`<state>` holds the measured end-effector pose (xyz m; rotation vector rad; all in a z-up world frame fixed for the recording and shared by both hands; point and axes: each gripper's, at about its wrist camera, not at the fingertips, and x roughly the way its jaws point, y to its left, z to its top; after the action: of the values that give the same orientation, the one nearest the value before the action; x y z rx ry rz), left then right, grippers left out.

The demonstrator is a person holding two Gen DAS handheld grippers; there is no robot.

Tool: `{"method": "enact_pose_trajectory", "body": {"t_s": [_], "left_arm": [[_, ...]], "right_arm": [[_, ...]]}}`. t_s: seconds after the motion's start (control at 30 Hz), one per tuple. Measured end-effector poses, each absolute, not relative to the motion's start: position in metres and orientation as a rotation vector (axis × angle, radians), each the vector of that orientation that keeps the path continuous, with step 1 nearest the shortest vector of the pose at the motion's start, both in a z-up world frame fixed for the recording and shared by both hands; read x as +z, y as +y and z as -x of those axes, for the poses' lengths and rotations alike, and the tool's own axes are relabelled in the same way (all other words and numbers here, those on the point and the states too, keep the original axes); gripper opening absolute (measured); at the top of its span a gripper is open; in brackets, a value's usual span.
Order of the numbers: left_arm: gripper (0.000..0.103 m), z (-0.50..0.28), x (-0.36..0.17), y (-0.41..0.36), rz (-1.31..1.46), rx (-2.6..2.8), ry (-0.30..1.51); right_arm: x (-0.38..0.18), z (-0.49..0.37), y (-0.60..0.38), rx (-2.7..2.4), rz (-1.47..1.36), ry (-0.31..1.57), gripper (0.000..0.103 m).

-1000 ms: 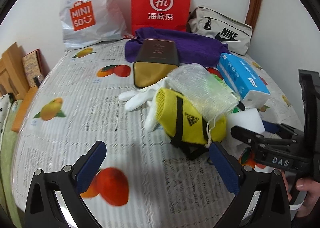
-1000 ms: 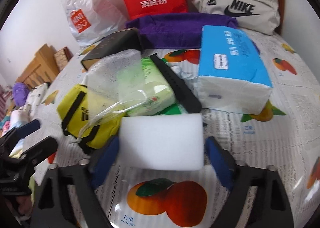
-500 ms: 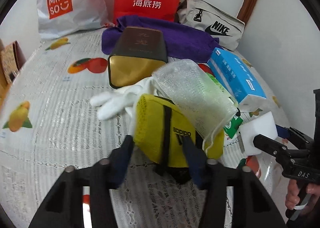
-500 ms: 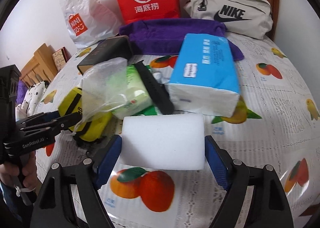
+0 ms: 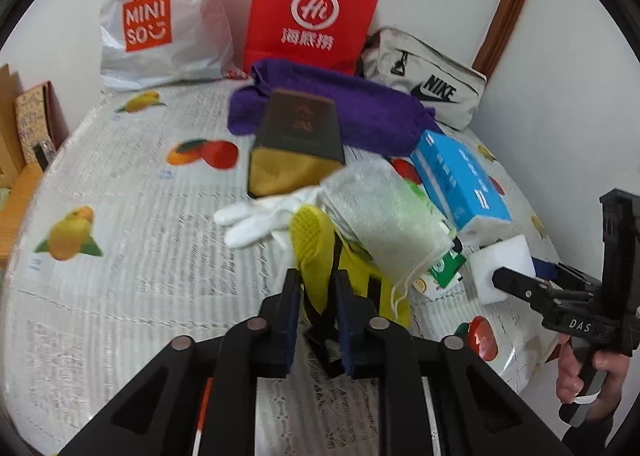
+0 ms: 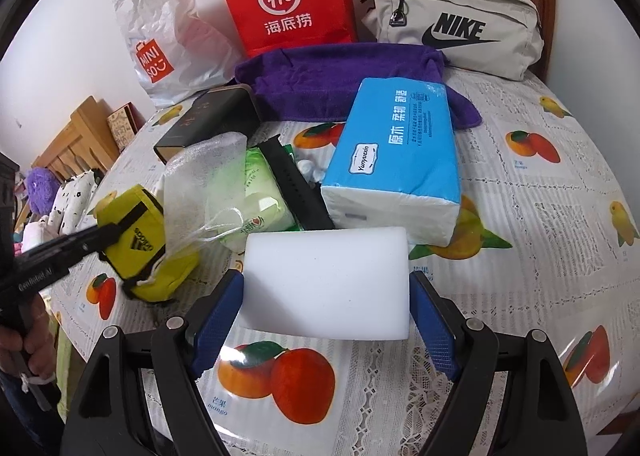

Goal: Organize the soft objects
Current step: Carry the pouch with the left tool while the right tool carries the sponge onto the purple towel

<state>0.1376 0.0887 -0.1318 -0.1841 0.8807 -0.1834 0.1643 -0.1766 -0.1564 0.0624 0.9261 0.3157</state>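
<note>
Left wrist view. Left gripper (image 5: 316, 284) jaws closing, much narrower than a second ago, now pinching the yellow Adidas pouch (image 5: 316, 240) at its near end. Pouch on the fruit-print tablecloth (image 5: 120, 256), squeezed thinner than before. One white glove (image 5: 256, 218) just behind it, one mesh bag (image 5: 384, 212) lying on top of it. One brown and gold box (image 5: 296, 144), one purple towel (image 5: 360, 108), one blue tissue pack (image 5: 460, 176). At the back wall: one Miniso bag (image 5: 160, 24), one red paper bag (image 5: 312, 12), one Nike bag (image 5: 428, 76). Far right, right gripper (image 5: 516, 276) with the white sponge (image 5: 500, 268), one hand (image 5: 580, 368) on its grip.

Right wrist view. Right gripper (image 6: 326, 308) fingers spread wide, same as before, one on each end of the white sponge (image 6: 326, 284) and touching it. Sponge seen closer than a second ago, just in front of the blue tissue pack (image 6: 392, 160). One green wipes pack (image 6: 256, 196) inside the mesh bag (image 6: 200, 184), one black strap (image 6: 292, 184) beside it. Left side, left gripper (image 6: 108, 234) nipping the yellow Adidas pouch (image 6: 148, 244); a second ago not touching it.
</note>
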Motion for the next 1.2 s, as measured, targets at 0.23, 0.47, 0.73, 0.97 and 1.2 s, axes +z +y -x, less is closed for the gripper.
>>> {"method": "enact_pose_trajectory", "body": {"t_s": [0.23,0.47,0.73,0.97,1.2], "left_arm": [[0.013,-0.137,-0.116,0.087,0.178,-0.181,0.857],[0.013,-0.137,-0.093,0.084,0.151,-0.165,0.818],[0.013,-0.149,-0.069,0.086,0.14,-0.152,0.788],[0.013,-0.172,-0.05,0.089,0.126,-0.145,0.768],[0.013,-0.21,-0.043,0.089,0.123,-0.145,0.764]], "right_arm": [[-0.145,-0.161,-0.175,0.331,-0.058,0.916,0.082],[-0.126,-0.16,-0.179,0.329,-0.051,0.886,0.082],[-0.102,-0.172,-0.183,0.325,-0.044,0.845,0.082],[-0.085,-0.196,-0.183,0.322,-0.035,0.818,0.082],[-0.074,-0.234,-0.185,0.308,-0.044,0.801,0.082]]}}
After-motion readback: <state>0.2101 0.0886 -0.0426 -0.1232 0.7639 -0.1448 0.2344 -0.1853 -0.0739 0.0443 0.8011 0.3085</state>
